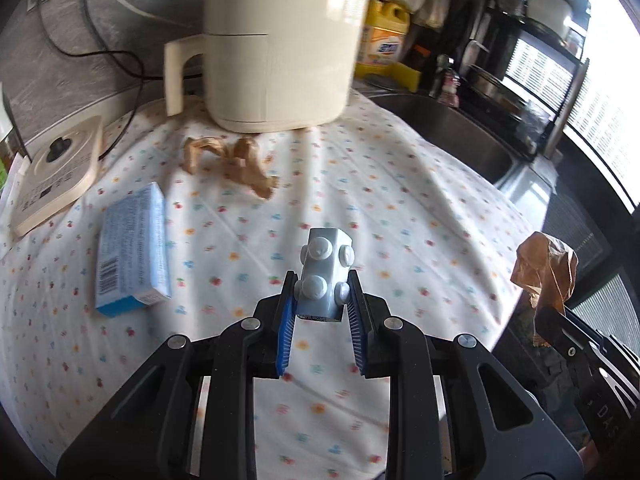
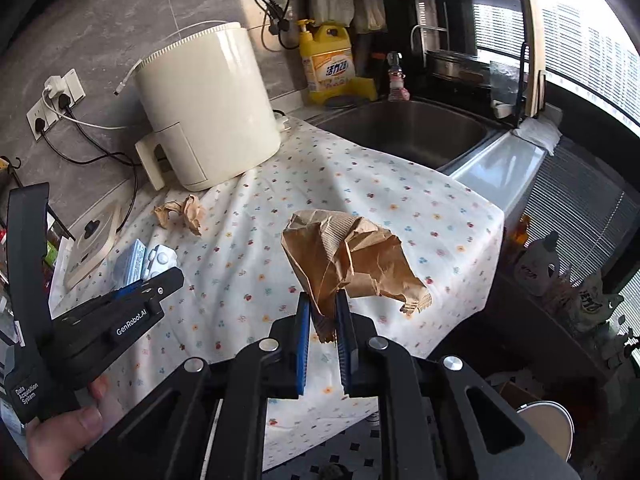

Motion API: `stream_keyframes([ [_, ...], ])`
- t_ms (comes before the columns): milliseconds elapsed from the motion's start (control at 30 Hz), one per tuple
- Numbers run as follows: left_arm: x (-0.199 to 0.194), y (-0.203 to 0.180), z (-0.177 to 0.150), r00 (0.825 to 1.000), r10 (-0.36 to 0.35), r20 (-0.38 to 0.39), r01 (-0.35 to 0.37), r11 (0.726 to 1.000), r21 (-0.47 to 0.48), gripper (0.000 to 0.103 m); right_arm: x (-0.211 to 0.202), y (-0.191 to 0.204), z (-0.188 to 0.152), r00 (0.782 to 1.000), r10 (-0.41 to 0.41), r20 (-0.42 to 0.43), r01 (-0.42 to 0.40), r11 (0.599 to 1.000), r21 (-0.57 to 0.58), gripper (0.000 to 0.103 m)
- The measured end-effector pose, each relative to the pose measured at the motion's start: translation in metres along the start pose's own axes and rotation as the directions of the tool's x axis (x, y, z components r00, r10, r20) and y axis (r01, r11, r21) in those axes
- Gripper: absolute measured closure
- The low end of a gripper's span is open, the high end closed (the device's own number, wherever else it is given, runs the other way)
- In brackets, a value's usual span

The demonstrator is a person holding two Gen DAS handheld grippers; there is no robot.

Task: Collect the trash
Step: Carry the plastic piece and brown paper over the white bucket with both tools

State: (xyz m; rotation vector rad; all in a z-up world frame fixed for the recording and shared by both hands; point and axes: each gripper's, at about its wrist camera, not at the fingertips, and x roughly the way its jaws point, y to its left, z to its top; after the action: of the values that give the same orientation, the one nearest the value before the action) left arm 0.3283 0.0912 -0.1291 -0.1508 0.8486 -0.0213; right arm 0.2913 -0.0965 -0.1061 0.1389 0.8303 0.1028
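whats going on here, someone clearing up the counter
Yes. A person holds a tool in each hand over a floral cloth on the kitchen counter. The left tool is shut on a pale blue blister pack; the right tool is shut on a crumpled brown paper bag, lifted above the cloth. A crumpled paper scrap and a blue box lie on the cloth near the cream appliance.

Kitchen counter under a white floral-print cloth, sunlit in streaks. Grey stone-look wall behind, wall sockets with white and black cables plugged in. Cream air fryer at the back of the cloth, steel sink beside it, yellow detergent bottle at the sink's back edge. Black dish rack by a bright window with blinds, high-rises outside
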Motion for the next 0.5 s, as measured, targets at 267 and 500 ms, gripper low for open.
stream_keyframes([
  [267,-0.009,-0.077,-0.025,0.997,-0.074,-0.017,0.075,0.994,0.084,0.079,-0.042,-0.078,-0.029,0.997,-0.077,0.011,0.076,0.993,0.093,0.09],
  [500,-0.02,-0.159,-0.075,0.987,-0.135,-0.082,0.148,0.975,0.168,0.079,-0.081,-0.165,-0.078,0.99,-0.141,-0.024,0.143,0.97,0.198,0.09],
])
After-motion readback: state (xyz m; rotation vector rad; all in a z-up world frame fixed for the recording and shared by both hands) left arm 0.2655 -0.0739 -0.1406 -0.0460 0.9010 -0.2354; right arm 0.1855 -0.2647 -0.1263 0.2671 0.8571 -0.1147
